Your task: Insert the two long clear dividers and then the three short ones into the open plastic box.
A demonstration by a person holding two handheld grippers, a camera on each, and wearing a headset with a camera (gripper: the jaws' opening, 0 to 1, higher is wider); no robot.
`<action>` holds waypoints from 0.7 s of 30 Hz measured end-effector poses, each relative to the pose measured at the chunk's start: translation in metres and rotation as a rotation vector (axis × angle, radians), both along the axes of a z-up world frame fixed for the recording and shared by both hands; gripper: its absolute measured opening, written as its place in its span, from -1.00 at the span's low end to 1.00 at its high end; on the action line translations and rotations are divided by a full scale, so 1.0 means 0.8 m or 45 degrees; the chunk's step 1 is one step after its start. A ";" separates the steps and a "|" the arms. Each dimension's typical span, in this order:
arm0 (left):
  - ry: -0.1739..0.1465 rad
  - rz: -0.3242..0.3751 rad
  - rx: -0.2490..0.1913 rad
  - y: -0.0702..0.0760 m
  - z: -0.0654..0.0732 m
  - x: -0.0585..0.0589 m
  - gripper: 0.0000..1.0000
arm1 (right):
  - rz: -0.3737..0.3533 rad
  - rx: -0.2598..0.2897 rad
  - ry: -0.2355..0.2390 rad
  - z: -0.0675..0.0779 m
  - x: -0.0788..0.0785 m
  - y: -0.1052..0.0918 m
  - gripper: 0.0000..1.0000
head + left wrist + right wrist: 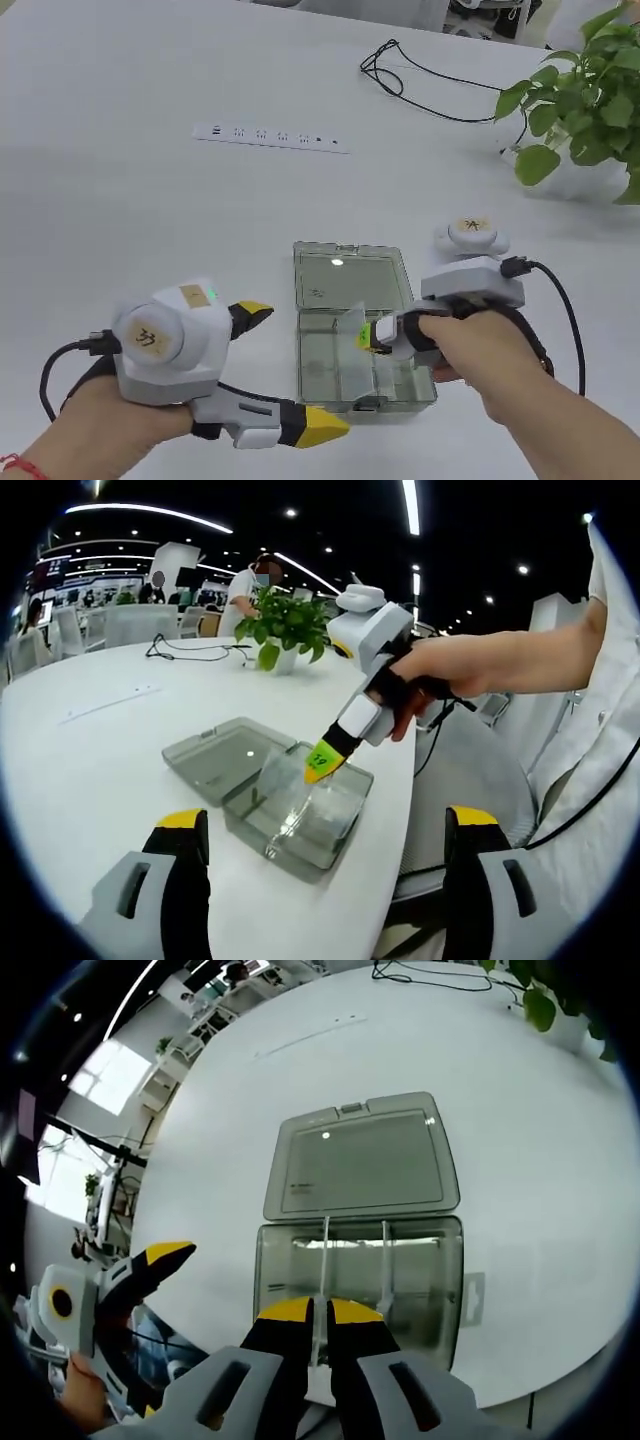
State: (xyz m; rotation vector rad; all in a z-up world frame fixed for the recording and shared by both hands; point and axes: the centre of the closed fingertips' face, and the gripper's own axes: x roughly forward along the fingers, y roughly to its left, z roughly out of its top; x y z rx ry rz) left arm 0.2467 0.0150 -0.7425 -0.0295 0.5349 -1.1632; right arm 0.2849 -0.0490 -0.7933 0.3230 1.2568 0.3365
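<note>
- Head view: left gripper [290, 370] low at the left, spread wide and holding nothing, just beside the box [303, 350].
- Lid [345, 275] open, lying flat on the surface [120, 220] behind the box.
- Right gripper [372, 336] pinched on 1 clear divider [350, 335], held tilted over the middle of the box.
- Farther back: power strip [270, 137], black cable [420, 80], plant [580, 100] at the right edge.
- Left gripper view: own jaws wide apart at the bottom, with the box beyond and between them.
- Right gripper reaching in from the right, yellow tip clamped on the divider's top, divider slanting down into the box.
- Right gripper view: own jaws closed narrow on the divider, seen edge-on and running toward the box's hinge-side wall.
- 2nd divider [385, 1260] upright in the box, just right of the held one and parallel to it.
- Left gripper at the left edge, apart from the box.
</note>
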 end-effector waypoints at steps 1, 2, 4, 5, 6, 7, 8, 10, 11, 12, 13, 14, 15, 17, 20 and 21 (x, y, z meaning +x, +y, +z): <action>-0.001 0.000 0.000 0.000 0.000 0.000 1.00 | 0.005 -0.004 -0.002 0.000 0.000 0.000 -0.87; 0.000 0.000 0.001 0.000 -0.001 -0.001 1.00 | 0.010 -0.011 -0.005 0.000 0.000 0.000 -0.87; 0.002 0.002 0.002 0.001 -0.001 -0.001 1.00 | 0.017 -0.016 -0.009 -0.001 0.001 0.001 -0.87; 0.002 0.002 0.002 0.001 -0.002 -0.001 1.00 | 0.027 -0.026 -0.013 -0.001 0.001 0.001 -0.87; 0.002 0.003 0.003 0.001 -0.002 -0.001 1.00 | 0.042 -0.040 -0.017 -0.001 0.000 0.002 -0.87; 0.002 0.003 0.003 0.001 -0.002 0.000 1.00 | 0.054 -0.051 -0.021 -0.001 0.001 0.003 -0.87; 0.002 0.003 0.003 0.001 -0.002 0.000 1.00 | 0.072 -0.069 -0.028 -0.001 0.002 0.003 -0.87; 0.002 0.003 0.005 0.002 -0.002 -0.001 1.00 | 0.090 -0.083 -0.035 0.000 0.001 0.004 -0.87; 0.002 0.003 0.006 0.002 -0.002 0.000 1.00 | 0.098 -0.091 -0.040 0.000 0.001 0.005 -0.87; 0.003 0.005 0.006 0.003 -0.002 0.000 1.00 | 0.105 -0.099 -0.044 0.000 0.000 0.006 -0.87; 0.002 0.006 0.005 0.003 -0.002 0.000 1.00 | 0.117 -0.108 -0.048 0.000 0.001 0.006 -0.87; 0.002 0.007 0.004 0.003 -0.002 0.000 1.00 | 0.122 -0.113 -0.048 0.000 0.000 0.006 -0.87; 0.003 0.008 0.005 0.003 -0.002 0.000 1.00 | 0.136 -0.123 -0.052 -0.001 0.001 0.006 -0.87; 0.002 0.008 0.007 0.004 -0.003 0.000 1.00 | 0.160 -0.141 -0.059 0.000 0.001 0.007 -0.87; 0.003 0.007 0.006 0.004 -0.002 0.001 1.00 | 0.207 -0.179 -0.073 -0.001 0.001 0.009 -0.87; 0.002 0.008 0.009 0.004 -0.002 0.001 1.00 | 0.221 -0.189 -0.077 -0.001 0.001 0.010 -0.87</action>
